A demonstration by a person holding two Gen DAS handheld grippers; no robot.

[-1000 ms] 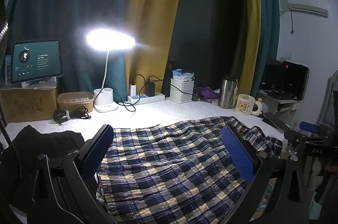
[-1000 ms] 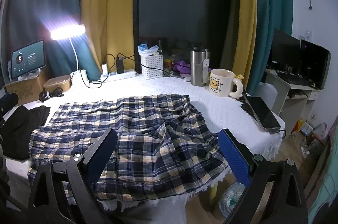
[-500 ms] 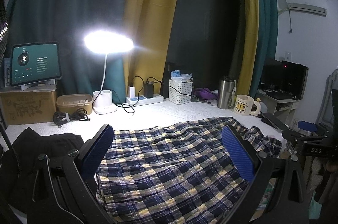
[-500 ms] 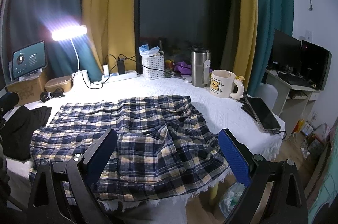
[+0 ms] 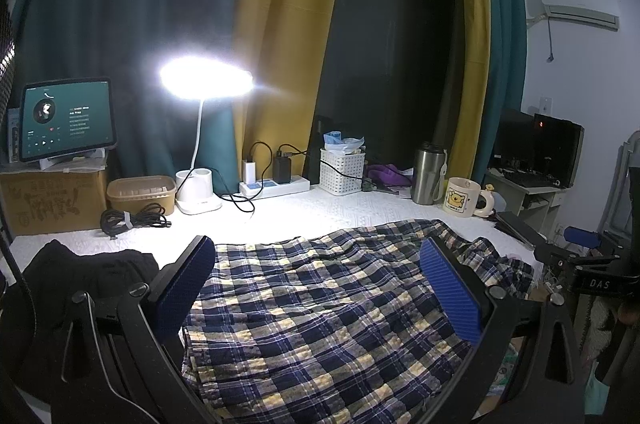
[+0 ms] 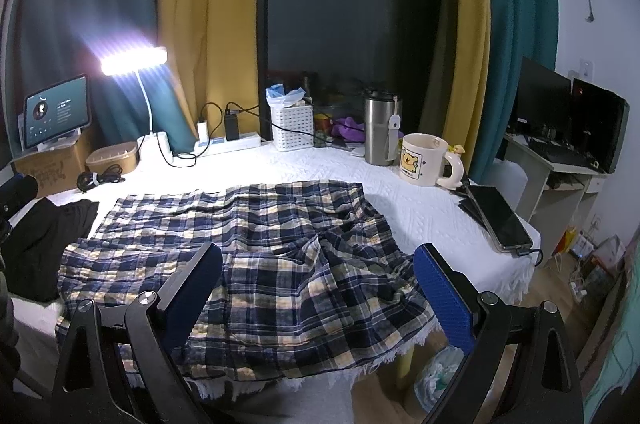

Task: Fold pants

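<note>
Blue, white and yellow plaid pants (image 5: 320, 308) lie spread and rumpled across the white table; in the right wrist view the pants (image 6: 256, 248) reach the table's front edge. My left gripper (image 5: 320, 288) is open and empty, held above the left part of the pants. My right gripper (image 6: 316, 288) is open and empty, held above the pants' near edge. Neither touches the cloth.
A black garment (image 5: 80, 272) lies left of the pants. Along the back stand a lit desk lamp (image 5: 204, 87), tablet (image 5: 66, 119), power strip (image 5: 276, 185), white basket (image 6: 292, 125), steel tumbler (image 6: 380, 127) and bear mug (image 6: 424, 159). A phone (image 6: 500, 216) lies at the right edge.
Both grippers have risen and drawn back slightly, so the views tilt up a little. The pants have not moved and both grippers stay open.
</note>
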